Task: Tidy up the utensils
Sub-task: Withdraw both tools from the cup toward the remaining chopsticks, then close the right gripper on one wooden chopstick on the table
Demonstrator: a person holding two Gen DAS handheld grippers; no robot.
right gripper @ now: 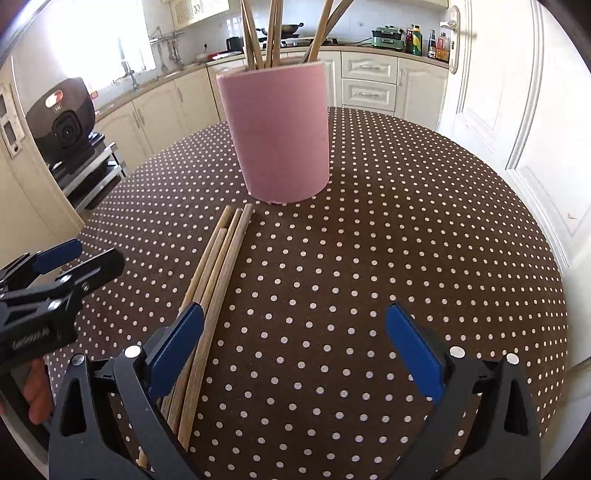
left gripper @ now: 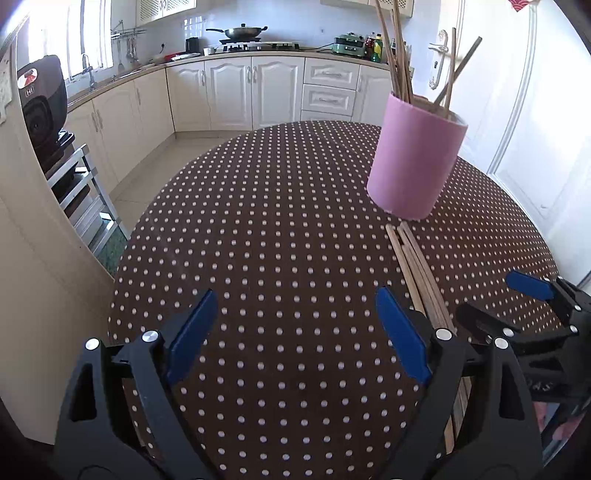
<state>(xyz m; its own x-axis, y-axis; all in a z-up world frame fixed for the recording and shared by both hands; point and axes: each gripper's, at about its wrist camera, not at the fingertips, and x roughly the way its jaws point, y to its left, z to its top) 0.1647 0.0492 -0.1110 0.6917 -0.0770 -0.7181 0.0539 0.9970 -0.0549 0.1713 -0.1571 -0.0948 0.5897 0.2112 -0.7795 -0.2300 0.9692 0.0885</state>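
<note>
A pink cylindrical holder (left gripper: 415, 162) (right gripper: 277, 133) stands on the brown polka-dot table (left gripper: 277, 240) (right gripper: 406, 240) with several wooden chopsticks (left gripper: 400, 48) (right gripper: 258, 33) upright in it. A bundle of wooden chopsticks (left gripper: 417, 273) (right gripper: 214, 280) lies flat on the table, ends near the holder's base. My left gripper (left gripper: 299, 325) is open and empty, left of the bundle. My right gripper (right gripper: 295, 339) is open and empty; its left finger (right gripper: 177, 347) is over the bundle. Each gripper shows in the other's view: right gripper (left gripper: 498, 299), left gripper (right gripper: 77, 254).
The round table's edge curves on all sides. A white door (right gripper: 517, 110) is to the right. Kitchen cabinets (left gripper: 258, 92) and a counter with a stove lie behind. A black appliance on a metal rack (left gripper: 44, 110) stands at the left.
</note>
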